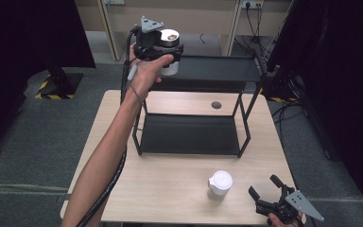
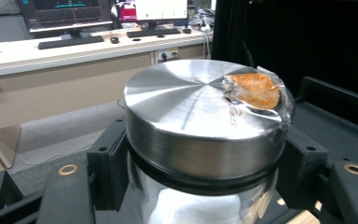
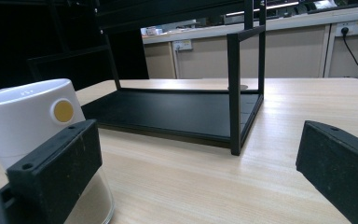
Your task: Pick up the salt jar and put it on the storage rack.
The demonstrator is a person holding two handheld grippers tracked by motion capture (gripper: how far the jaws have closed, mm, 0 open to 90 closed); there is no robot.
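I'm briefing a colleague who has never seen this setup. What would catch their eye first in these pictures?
First, the left gripper held high over the black rack's top shelf, shut on a steel-lidded jar with a plastic-wrapped orange patch on its lid. Next, a white-lidded jar standing on the wooden table in front of the rack, with the open right gripper just to its right.
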